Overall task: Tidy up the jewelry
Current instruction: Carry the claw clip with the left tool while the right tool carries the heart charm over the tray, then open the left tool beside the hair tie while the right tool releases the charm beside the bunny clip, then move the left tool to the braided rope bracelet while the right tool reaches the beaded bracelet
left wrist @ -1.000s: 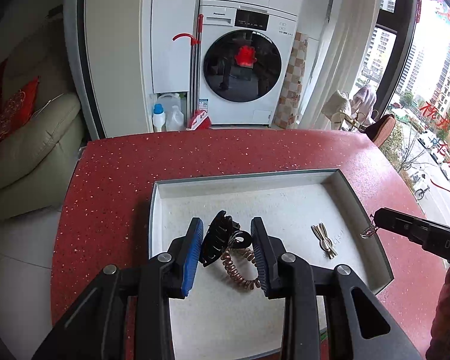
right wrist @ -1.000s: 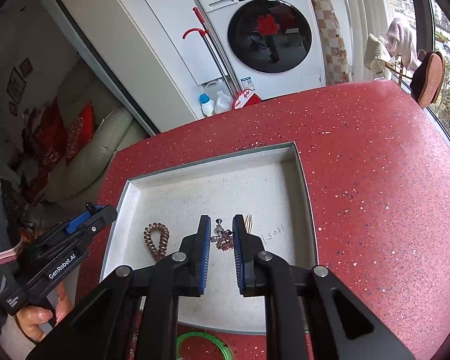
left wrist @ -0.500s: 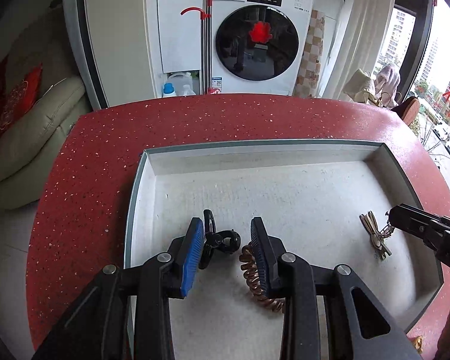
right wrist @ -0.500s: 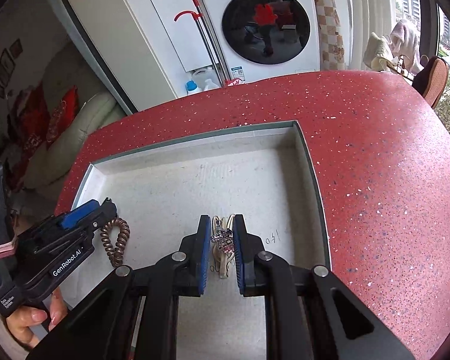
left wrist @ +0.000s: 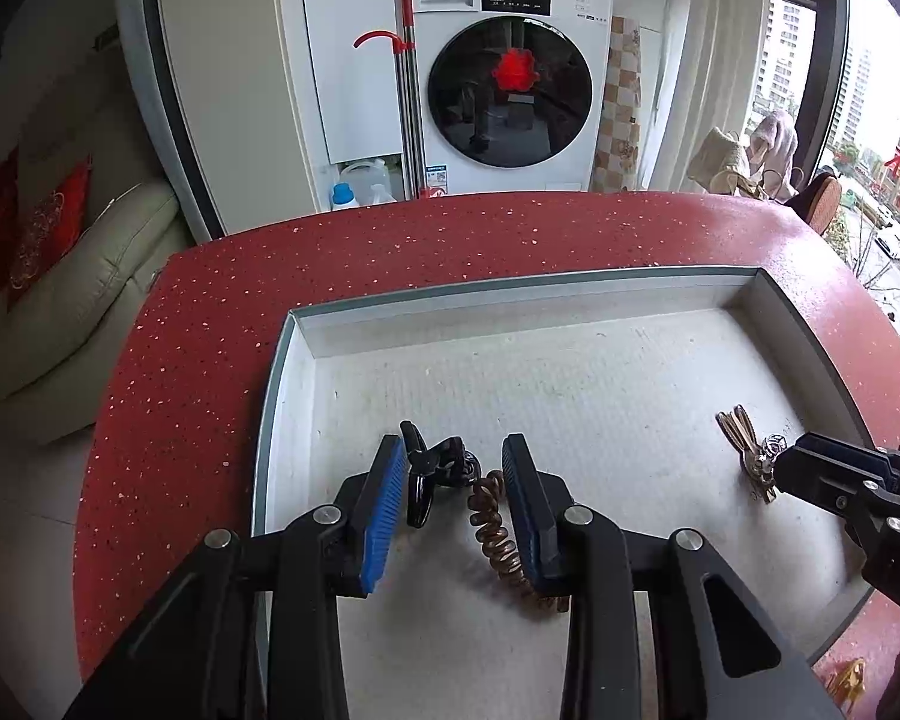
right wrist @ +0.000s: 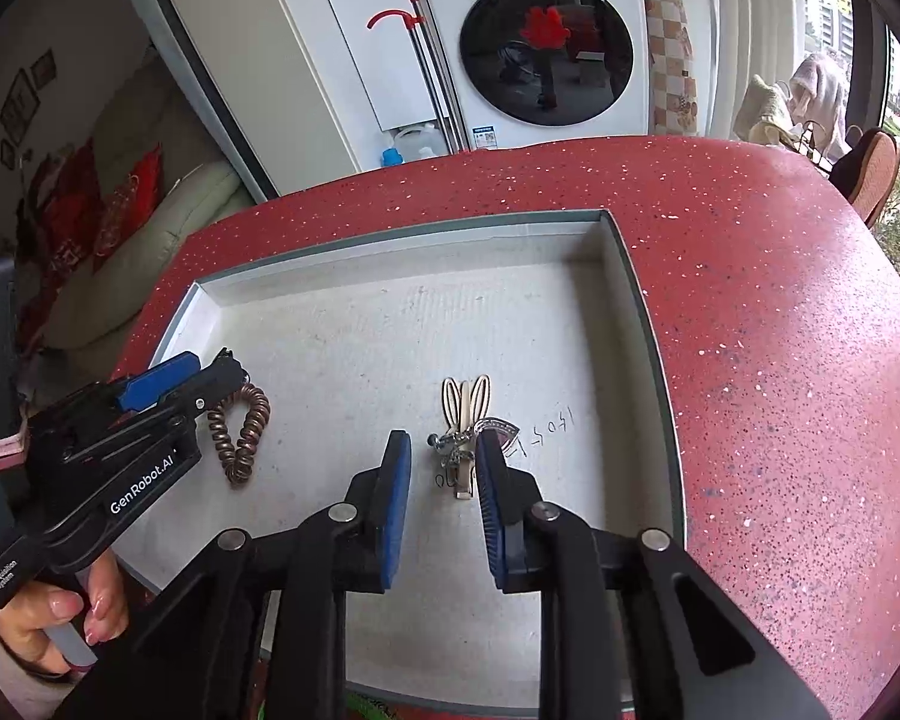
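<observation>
Both tools have come down low into the grey tray (left wrist: pixel 282 372) and let go of what they carried. The left tool (left wrist: pixel 453 480) is opening, with its blue pads apart. A black claw hair clip (left wrist: pixel 429 474) and a brown spiral hair tie (left wrist: pixel 495 534) lie on the tray floor between them. The clip sits close to the left pad, and it may be just touching it; that part is hard to see. The right tool (right wrist: pixel 441 474) is opening too, with a narrower gap. A cream bunny-ear hair clip (right wrist: pixel 465 405) with a small silver charm (right wrist: pixel 447 441) lies flat on the tray between its pads. The tray sits on the red speckled counter (right wrist: pixel 780 330). A hand (right wrist: pixel 60 618) holds the left tool's handle.
</observation>
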`<state>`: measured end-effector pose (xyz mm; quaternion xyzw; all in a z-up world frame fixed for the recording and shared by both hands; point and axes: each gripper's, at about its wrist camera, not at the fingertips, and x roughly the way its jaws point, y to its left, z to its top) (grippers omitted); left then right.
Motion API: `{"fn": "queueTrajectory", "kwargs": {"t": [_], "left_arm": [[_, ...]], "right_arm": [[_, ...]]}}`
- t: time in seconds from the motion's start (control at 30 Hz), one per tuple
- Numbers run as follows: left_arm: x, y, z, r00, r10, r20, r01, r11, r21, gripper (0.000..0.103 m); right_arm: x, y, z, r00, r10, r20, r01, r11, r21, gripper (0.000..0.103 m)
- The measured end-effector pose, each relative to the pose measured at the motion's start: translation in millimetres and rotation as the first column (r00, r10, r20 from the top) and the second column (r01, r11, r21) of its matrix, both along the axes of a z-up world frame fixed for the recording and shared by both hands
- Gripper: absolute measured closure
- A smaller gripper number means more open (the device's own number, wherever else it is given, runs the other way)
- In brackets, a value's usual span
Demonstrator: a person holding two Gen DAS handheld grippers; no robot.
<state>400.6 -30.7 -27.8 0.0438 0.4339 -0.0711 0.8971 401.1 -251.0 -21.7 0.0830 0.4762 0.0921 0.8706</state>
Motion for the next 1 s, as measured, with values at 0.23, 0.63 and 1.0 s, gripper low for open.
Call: {"fn": "queueTrajectory", "kwargs": {"t": [0.23, 0.63, 1.0], "left_arm": [[-9.4, 2.5, 9.3, 0.999, 0.005, 0.041, -0.005, 1.0, 0.003, 0.009], [-36.3, 11.0, 24.4, 0.997, 0.017, 0.081, -0.015, 1.0, -0.026, 0.0], [-81.5, 29.4, 41.0, 0.996, 0.022, 0.088, -0.016, 0.997, -0.074, 0.0]], "right_arm": [[-5.0, -4.2, 0.6, 1.0, -0.011, -0.013, 0.011, 0.999, 0.036, 0.054], [-21.9, -4.8, 16.3, 1.0, -0.013, 0.007, 0.012, 0.996, 0.091, 0.038], [-64.1, 1.5, 36.6, 0.999, 0.009, 0.052, -0.016, 0.993, 0.12, 0.019]]}}
